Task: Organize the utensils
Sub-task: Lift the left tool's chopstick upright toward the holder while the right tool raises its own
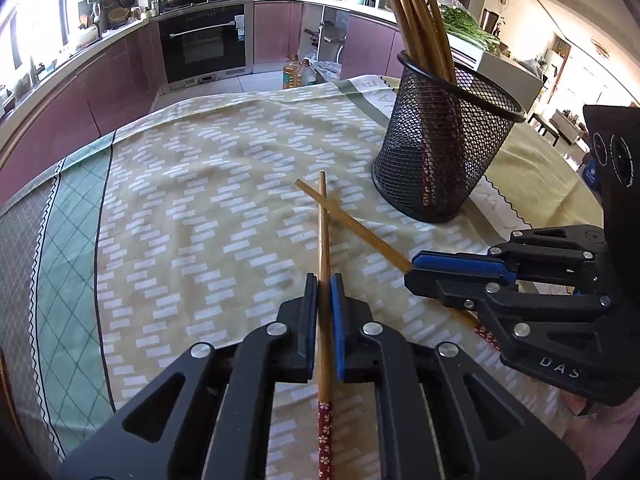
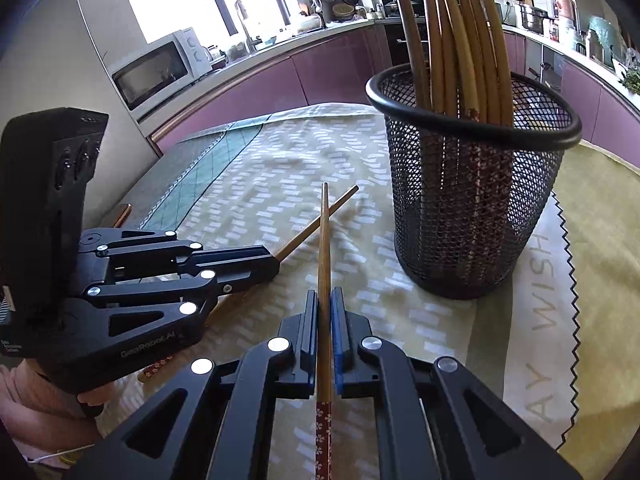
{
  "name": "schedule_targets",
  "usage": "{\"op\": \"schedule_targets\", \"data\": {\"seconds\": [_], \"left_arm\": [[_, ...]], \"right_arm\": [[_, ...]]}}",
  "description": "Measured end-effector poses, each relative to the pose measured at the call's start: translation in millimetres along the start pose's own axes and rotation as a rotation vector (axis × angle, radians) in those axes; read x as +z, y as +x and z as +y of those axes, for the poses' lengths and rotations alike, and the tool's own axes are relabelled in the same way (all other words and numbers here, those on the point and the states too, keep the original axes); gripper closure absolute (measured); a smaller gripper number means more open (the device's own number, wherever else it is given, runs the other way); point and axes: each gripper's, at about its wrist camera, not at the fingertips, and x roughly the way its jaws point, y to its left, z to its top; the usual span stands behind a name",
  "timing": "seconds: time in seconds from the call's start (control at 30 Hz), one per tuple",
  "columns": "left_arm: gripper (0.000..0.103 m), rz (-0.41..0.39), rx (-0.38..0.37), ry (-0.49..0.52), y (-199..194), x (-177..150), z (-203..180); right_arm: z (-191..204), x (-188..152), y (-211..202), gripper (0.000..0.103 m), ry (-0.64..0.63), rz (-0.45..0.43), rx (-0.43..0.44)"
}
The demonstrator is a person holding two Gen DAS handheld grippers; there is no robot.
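Two wooden chopsticks with red flowered ends lie crossed on the patterned tablecloth. My left gripper (image 1: 323, 280) is shut on one chopstick (image 1: 323, 232), which runs straight ahead between its pads. My right gripper (image 2: 324, 294) is shut on the other chopstick (image 2: 325, 240). In the left wrist view the right gripper (image 1: 412, 270) comes in from the right, clamped on its chopstick (image 1: 352, 222). In the right wrist view the left gripper (image 2: 276, 262) comes in from the left, clamped on its chopstick (image 2: 316, 226). A black mesh holder (image 1: 436, 152) (image 2: 472, 208) with several chopsticks stands just beyond to the right.
The tablecloth (image 1: 208, 184) covers a table whose far edge drops toward purple kitchen cabinets (image 1: 276, 32) and an oven (image 1: 202, 40). A microwave (image 2: 160, 68) sits on the counter at left. A person's hand (image 2: 36, 408) holds the left gripper's handle.
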Motion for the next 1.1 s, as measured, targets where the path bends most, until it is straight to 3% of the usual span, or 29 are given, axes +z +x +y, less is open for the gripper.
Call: {"op": "schedule_targets", "data": {"seconds": [0.5,1.1], "left_arm": [[0.095,0.005,0.02,0.012,3.6,6.5,-2.8],[0.095,-0.096,-0.028,-0.014,-47.2,6.7,0.5]], "right_arm": [[-0.6,2.5,4.4,0.097,0.001,-0.003,0.0],[-1.1,3.1,-51.1,0.097,-0.002,-0.159,0.047]]}}
